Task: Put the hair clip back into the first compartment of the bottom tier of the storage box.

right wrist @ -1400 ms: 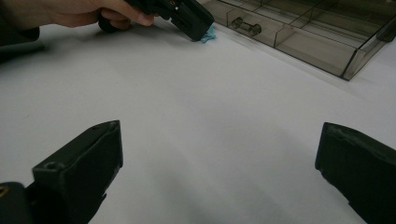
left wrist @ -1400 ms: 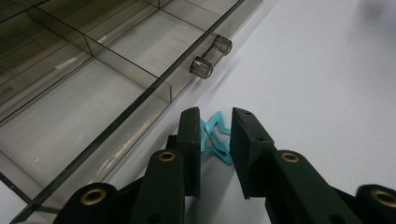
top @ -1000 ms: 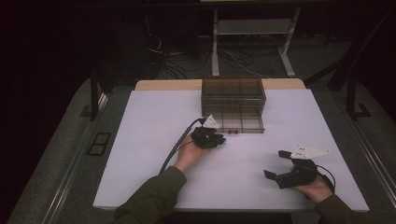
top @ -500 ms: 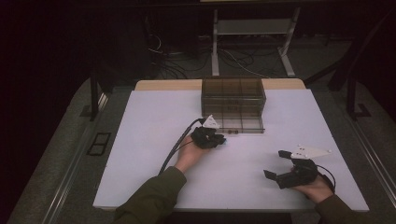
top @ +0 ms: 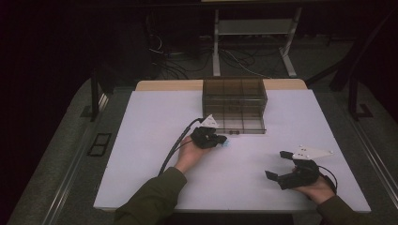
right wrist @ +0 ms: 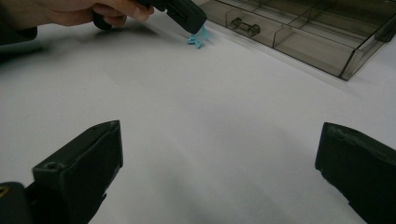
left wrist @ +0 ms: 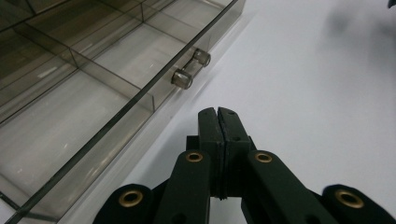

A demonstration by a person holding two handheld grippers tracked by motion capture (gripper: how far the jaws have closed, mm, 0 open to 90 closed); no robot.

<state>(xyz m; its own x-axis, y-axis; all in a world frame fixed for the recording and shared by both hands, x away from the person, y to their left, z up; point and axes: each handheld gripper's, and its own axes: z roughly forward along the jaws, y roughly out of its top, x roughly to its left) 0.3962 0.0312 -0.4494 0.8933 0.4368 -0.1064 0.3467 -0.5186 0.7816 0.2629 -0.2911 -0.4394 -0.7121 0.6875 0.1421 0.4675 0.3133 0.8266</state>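
Note:
My left gripper rests on the white table just in front of the smoky clear drawer box. Its jaws are pressed together. A small cyan piece sticks out under its tip and touches the table; it also appears as a cyan speck from above. The box's bottom drawer is pulled out, showing bare compartments, and its clear bar handle lies just beyond the left jaws. My right gripper sits near the front right with its jaws wide open and nothing between them.
The white table top spreads to the left and centre. A black cable trails from the left gripper toward the person's sleeve. Behind the table, a metal stand and floor cables sit in the dark.

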